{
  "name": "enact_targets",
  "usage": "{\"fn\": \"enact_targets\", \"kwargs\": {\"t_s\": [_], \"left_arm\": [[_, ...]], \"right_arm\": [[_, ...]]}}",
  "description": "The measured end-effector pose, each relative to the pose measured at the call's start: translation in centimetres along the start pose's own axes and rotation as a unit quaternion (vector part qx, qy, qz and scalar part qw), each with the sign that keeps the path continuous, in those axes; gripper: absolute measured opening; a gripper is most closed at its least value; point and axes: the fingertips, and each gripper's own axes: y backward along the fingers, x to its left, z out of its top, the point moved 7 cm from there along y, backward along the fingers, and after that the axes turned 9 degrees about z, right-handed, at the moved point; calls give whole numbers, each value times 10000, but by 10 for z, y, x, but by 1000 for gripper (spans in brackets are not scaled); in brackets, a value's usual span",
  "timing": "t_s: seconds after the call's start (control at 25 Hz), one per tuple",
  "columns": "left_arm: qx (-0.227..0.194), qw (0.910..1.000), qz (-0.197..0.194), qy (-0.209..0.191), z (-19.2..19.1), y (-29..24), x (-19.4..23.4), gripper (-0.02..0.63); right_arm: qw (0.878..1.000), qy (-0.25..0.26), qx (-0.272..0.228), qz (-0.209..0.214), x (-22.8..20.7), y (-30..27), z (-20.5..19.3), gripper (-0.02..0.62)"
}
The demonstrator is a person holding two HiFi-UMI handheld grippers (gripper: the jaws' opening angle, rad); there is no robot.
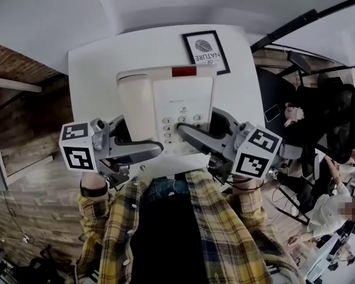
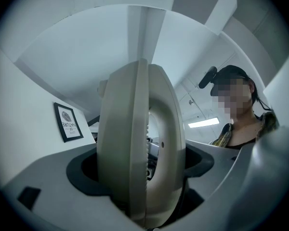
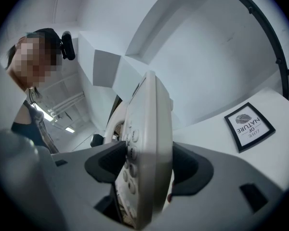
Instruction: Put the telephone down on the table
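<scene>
Left gripper (image 1: 139,148), right gripper (image 1: 192,136): fingers (image 1: 147,151) closed on telephone (image 1: 177,102) sides, over table (image 1: 100,76); framed print (image 1: 206,52) just beyond.

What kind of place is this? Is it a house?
Probably an office, not a house: there's a desk telephone, a white table with a framed sign, and other people close by.

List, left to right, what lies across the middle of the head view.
In order: left gripper → telephone, clamped at both sides → right gripper → person in a white top at the far right. The framed picture is left out, since it lies beyond the telephone and overlaps it sideways.
</scene>
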Motion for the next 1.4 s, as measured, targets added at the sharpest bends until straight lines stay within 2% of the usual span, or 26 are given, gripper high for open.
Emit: {"fn": "enact_targets", "kwargs": {"t_s": [1.0, 1.4], "left_arm": [[230, 9952, 219, 928, -57, -2, 63, 417], [267, 9926, 330, 1141, -75, -10, 89, 417]], "right_arm": [[9940, -954, 491, -200, -54, -4, -63, 273], [9898, -1240, 633, -295, -79, -3, -83, 273]]}}
